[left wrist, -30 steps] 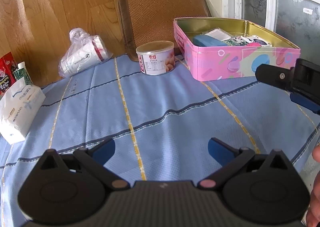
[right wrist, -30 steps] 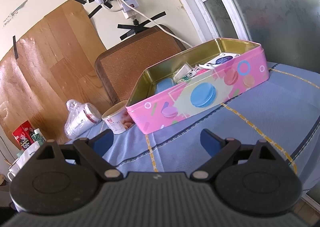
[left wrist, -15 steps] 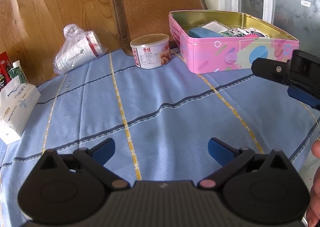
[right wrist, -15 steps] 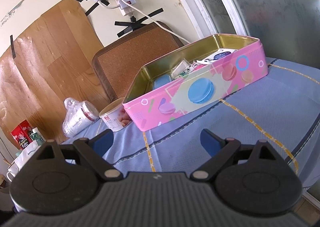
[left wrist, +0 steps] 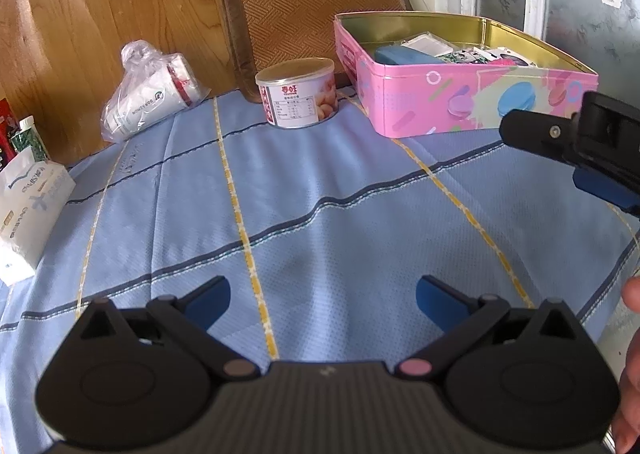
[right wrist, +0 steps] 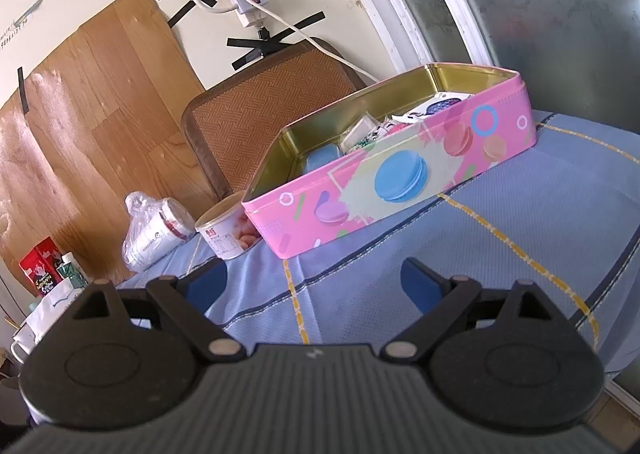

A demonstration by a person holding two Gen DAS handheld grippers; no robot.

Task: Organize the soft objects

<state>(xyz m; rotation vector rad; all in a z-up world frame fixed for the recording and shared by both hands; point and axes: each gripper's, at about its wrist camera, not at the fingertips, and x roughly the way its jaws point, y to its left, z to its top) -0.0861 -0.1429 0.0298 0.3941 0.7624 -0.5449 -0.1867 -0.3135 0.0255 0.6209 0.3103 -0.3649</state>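
Observation:
A pink tin box (left wrist: 472, 102) (right wrist: 400, 182) with a gold inside stands at the far right of the blue tablecloth. It holds a blue soft pad (left wrist: 404, 54) (right wrist: 322, 156) and several small packets (left wrist: 460, 50). My left gripper (left wrist: 322, 300) hovers open over bare cloth with nothing between its fingers. My right gripper (right wrist: 314, 284) is open too and empty, a short way in front of the tin. Part of the right gripper (left wrist: 576, 142) shows at the right edge of the left wrist view.
A round can (left wrist: 298, 92) (right wrist: 224, 232) stands left of the tin. A bagged stack of cups (left wrist: 148, 102) (right wrist: 154, 236) lies further left. A white tissue pack (left wrist: 28, 210) sits at the left edge. A woven chair back (left wrist: 316, 2) rises behind the table.
The left wrist view has tilted down and pulled back a little, so the tin and can sit higher and nearer centre. The right view has shifted slightly. Both grippers stay open.

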